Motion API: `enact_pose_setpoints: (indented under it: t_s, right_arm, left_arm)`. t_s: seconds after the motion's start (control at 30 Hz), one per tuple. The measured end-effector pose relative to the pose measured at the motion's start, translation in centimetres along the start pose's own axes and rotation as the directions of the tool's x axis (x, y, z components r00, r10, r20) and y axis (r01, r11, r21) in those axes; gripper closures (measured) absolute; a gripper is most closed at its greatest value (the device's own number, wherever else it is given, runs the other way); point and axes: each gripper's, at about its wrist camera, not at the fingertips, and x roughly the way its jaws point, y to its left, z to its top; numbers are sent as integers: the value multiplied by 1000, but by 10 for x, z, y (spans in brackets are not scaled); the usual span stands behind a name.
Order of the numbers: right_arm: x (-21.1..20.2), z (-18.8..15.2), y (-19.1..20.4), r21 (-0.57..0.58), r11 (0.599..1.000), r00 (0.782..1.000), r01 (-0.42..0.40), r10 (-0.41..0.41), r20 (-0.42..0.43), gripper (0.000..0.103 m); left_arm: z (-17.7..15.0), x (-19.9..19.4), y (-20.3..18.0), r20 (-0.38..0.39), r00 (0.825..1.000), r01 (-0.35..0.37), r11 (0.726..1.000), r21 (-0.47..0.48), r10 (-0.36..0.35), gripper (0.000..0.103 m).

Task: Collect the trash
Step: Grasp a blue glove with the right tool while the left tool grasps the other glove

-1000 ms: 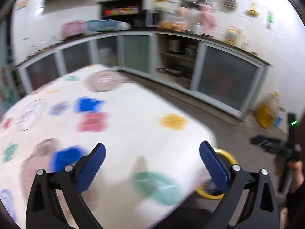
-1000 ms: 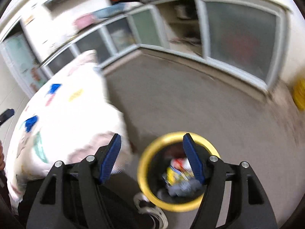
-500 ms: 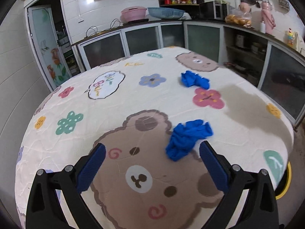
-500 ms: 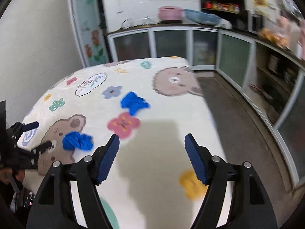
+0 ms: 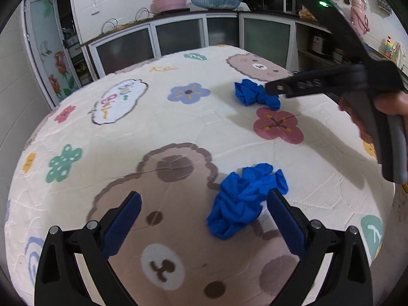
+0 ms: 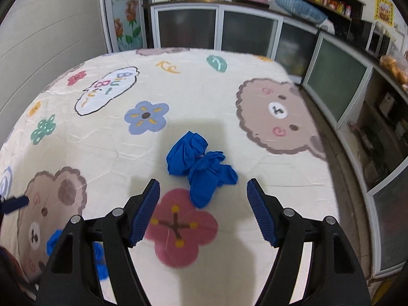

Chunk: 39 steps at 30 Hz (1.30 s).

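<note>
Landmark: a table [image 5: 178, 117] under a cream cloth printed with bears, flowers and a speech cloud; everything below was placed relative to it.
Left edge of the table: a green flower print [image 5: 63, 163] and a small orange print lay flat near the rim.
Left gripper [image 5: 204, 219]: it hovered low over the near part of the table, above a big brown bear print; its blue-padded fingers [image 5: 122, 225] were spread wide with nothing between them.
Near blue glove wad [image 5: 244, 201]: a crumpled blue glove lay on the table by the bear print's ear, just inside the right finger of the left gripper, apparently touching its pad.
Far blue glove wad [image 6: 201, 168]: a second crumpled blue bundle lay nearer the table's middle, between a blue flower print and a pink flower print [image 6: 181, 227].
Right gripper [image 6: 204, 210]: it hung over the pink flower print, fingers [image 6: 261, 215] wide apart and empty, the far wad just ahead of the tips and not touched.
Right of the table: bare floor, then glass-fronted cabinets [image 6: 336, 79] along the wall.
</note>
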Motion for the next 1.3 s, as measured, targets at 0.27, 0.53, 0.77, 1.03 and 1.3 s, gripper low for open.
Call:
enact_pose_setpoints:
  t_s: [0.27, 0.53, 0.77, 1.03, 1.3]
  right_arm:
    - [28, 8, -5, 26, 999, 998, -21, 22, -66, 43]
    - [40, 5, -1, 23, 999, 994, -37, 39, -103, 85]
    - [29, 5, -5, 58, 996, 995, -65, 69, -73, 99]
    - [-1, 8, -11, 82, 993, 996, -80, 82, -20, 99]
    - [-48, 4, -10, 94, 991, 995, -93, 88, 53, 99]
  left_arm:
    - [11, 22, -4, -33, 999, 41, 999, -30, -42, 8]
    - [15, 29, -5, -43, 997, 60, 998, -35, -61, 61]
    - [17, 21, -4, -29, 994, 101, 994, -43, -102, 96]
    - [21, 2, 11, 7, 991, 130, 987, -98, -130, 97]
    - [24, -27, 19, 70, 990, 128, 983, -133, -120, 97]
